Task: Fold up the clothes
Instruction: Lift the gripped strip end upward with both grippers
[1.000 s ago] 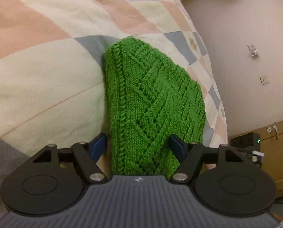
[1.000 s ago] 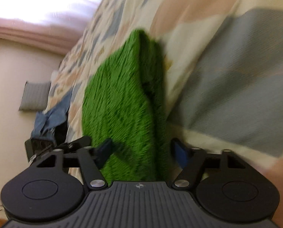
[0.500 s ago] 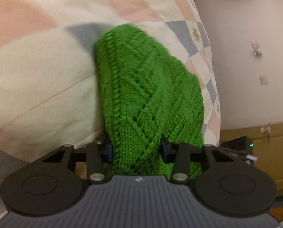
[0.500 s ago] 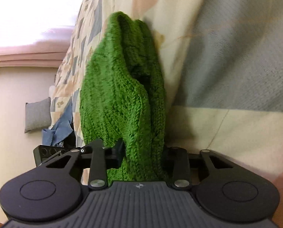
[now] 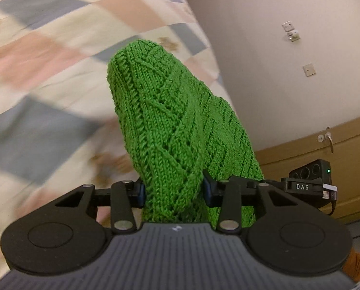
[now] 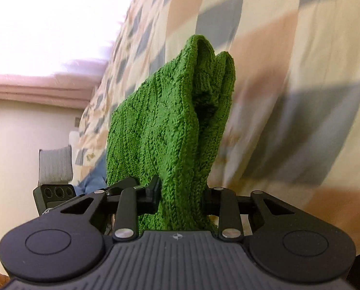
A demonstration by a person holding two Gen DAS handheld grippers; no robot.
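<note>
The green knit [image 5: 180,130] is held by both grippers at once. The left gripper [image 5: 173,191] has its jaws pinching one end of the near edge, and the right gripper [image 6: 181,193] has its jaws pinching the other end. From each pair of jaws the knit runs straight ahead, its long axis leading away toward the bed [image 5: 47,91], whose patchwork cover fills the background behind it. The cover is blurred while the knit is sharp, which suggests the bundle travels with the grippers. Whether its far end touches the bed cannot be told. Neither gripper is nearer the knit than the other; any coming move turns on the two keeping the edge between them.

The left view shows one broad face of the knit with its diagonal pattern, and the right gripper's housing marked DAS [image 5: 310,183] just beside the knit, away from the bed. The right view shows what the left hides: the far end is doubled into at least two layers with rounded folds. It also shows a blue garment [image 6: 90,183] lying on the bed beyond the knit.
</note>
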